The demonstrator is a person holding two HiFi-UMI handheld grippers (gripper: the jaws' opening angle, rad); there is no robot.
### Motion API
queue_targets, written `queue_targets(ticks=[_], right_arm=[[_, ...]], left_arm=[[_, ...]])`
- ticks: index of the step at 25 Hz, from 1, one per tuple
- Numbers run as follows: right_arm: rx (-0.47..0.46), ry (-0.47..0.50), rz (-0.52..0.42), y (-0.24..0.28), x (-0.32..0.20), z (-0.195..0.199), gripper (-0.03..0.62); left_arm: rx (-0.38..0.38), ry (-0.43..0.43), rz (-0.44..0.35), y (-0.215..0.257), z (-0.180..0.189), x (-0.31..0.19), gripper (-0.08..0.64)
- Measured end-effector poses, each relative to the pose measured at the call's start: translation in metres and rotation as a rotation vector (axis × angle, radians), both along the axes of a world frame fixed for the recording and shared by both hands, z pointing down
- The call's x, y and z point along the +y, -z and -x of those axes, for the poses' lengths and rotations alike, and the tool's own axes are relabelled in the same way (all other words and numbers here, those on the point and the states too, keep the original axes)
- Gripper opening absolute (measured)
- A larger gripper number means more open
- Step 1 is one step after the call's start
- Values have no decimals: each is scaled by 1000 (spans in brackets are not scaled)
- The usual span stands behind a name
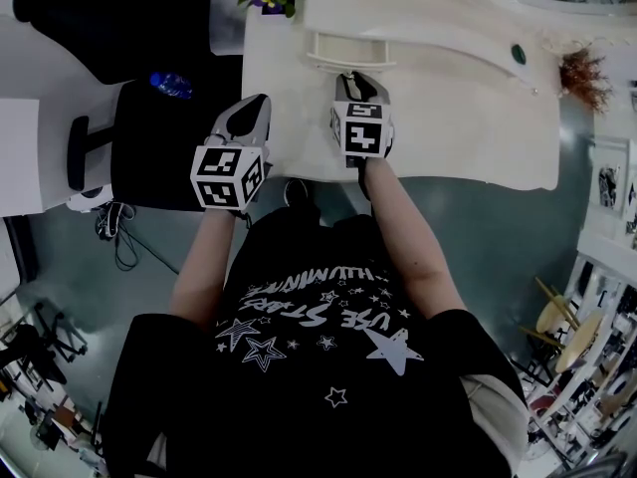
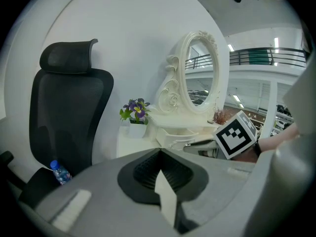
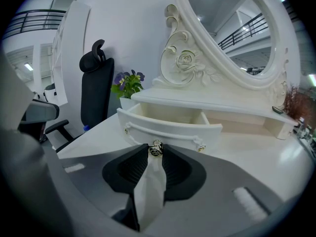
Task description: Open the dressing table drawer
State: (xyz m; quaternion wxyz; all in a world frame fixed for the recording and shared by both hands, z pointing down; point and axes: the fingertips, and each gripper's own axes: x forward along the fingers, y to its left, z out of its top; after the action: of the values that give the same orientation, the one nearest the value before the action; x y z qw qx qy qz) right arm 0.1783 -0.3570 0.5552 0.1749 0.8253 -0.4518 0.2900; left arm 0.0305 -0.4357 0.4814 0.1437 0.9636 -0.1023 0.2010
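The right gripper (image 3: 156, 155), jaws narrowly parted, pinches the small round silvery knob (image 3: 156, 149) at its twelve o'clock on the cream-white curved-front drawer (image 3: 173, 128), which stands pulled partly out.

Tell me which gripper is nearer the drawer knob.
Right. The right gripper is clamped on the drawer knob. The left gripper hangs shut by the left edge of the dressing table, apart from the open drawer.

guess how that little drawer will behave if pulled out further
The drawer looks small and shallow, so probably light. Already well out, it may tip or drop free. The round knob could slip in the right claw.
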Motion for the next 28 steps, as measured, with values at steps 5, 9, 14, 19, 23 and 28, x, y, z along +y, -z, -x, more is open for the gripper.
queue_targets(ticks=[5,9,14,19,23,28], right_arm=[[-5,-3,0,-1,4,3,121],[-3,-8,-3,-2,6,5,121],[2,-9,-5,-1,6,6,123],[-9,27,-17,5,8,11,197],[5,53,-40,23,18,11,207],[33,97,-81,51,31,6,202]], left_arm=[[3,-2,0,1,0,3,2],[6,-6,2,1,1,5,2],[-1,-8,7,-1,1,5,1],[5,6,11,0,0,7,1],[20,30,10,9,-2,14,1],[41,76,-16,29,-1,28,2]])
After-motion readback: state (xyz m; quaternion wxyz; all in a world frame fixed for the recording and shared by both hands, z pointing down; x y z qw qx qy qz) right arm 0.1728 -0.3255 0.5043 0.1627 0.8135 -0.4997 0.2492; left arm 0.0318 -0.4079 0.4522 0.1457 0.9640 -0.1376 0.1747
